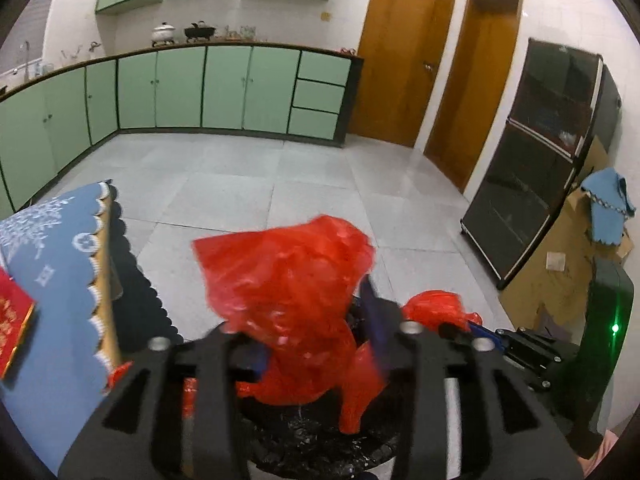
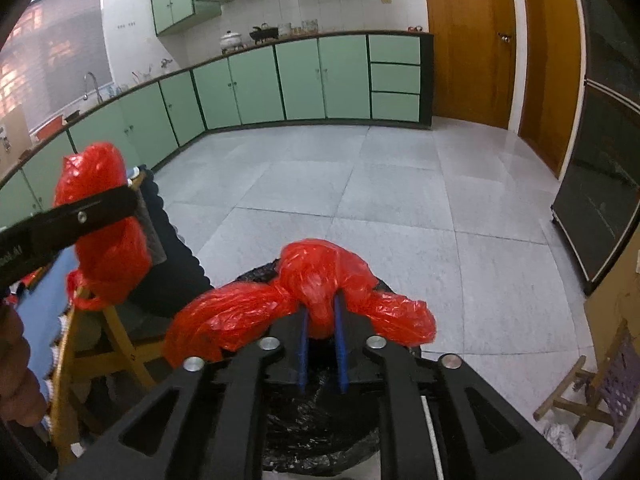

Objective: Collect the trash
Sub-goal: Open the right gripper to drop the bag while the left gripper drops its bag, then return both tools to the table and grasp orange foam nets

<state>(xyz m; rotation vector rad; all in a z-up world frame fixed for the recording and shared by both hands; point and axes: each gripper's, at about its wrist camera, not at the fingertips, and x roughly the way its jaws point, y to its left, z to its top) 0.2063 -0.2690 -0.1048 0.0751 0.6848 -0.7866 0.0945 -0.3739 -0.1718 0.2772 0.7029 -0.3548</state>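
A red plastic bag (image 2: 316, 292) hung stretched between two grippers above a bin lined with black plastic (image 2: 320, 432). The right gripper (image 2: 322, 344) had its blue fingers (image 2: 340, 344) pinched close on a twisted bunch of the bag, with red folds bulging out to either side of them. The left gripper (image 1: 316, 344) gripped another part of the same bag, a crumpled red mass (image 1: 284, 276) rising between its jaws; how tightly the jaws stood was hard to tell through the plastic, though in the right wrist view the bag was plainly clamped in the left gripper's black finger (image 2: 92, 210). The bag was held in the air over the bin's open mouth, clear of the grey tiled floor (image 2: 400, 200). Just to the left stood a worktop draped in a blue scalloped cloth (image 1: 52, 264), with a red packet (image 1: 12, 328) lying on it. Green cabinets (image 1: 224, 88) lined the far wall, beside two wooden doors (image 1: 400, 52).
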